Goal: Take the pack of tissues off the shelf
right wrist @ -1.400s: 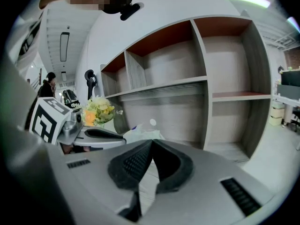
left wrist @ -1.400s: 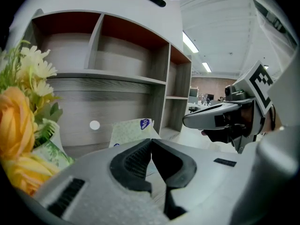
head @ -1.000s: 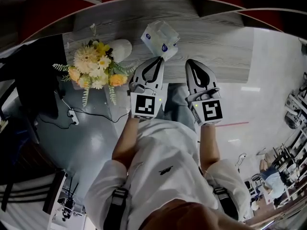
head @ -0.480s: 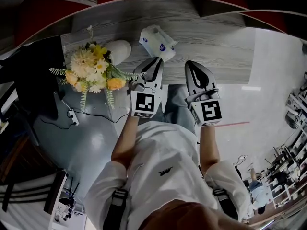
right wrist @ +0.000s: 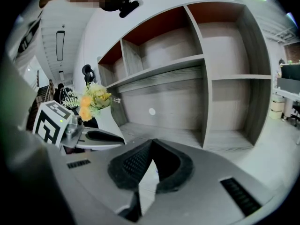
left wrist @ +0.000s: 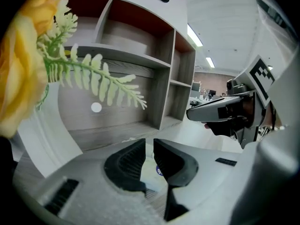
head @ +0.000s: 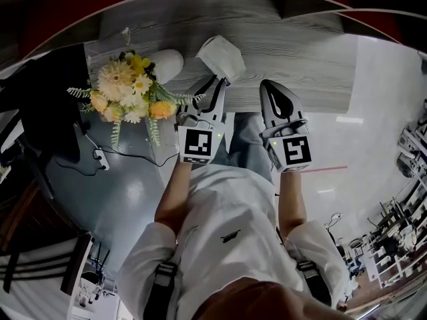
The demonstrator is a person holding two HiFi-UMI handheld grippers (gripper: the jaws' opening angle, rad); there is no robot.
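Centrally, shows the left gripper (head: 215, 81) pinching the pack of tissues (head: 219, 56) by its near end, with jaws pressed onto it down to a narrow slit (white wrapper and a blue mark visible there in the left gripper view). Places the pack at 12 o'clock from that gripper's tips, over the grey wood shelf (head: 303, 59); cannot tell whether touching the board. Shows the right gripper (head: 270, 86) at 3 o'clock of the left, apart from the pack, with jaws pressed together at the tips and holding nothing. Sets a flower bouquet (head: 127, 91) at 9 o'clock of the left gripper, and a white vase (head: 167, 65) near the pack, at its 9 o'clock.
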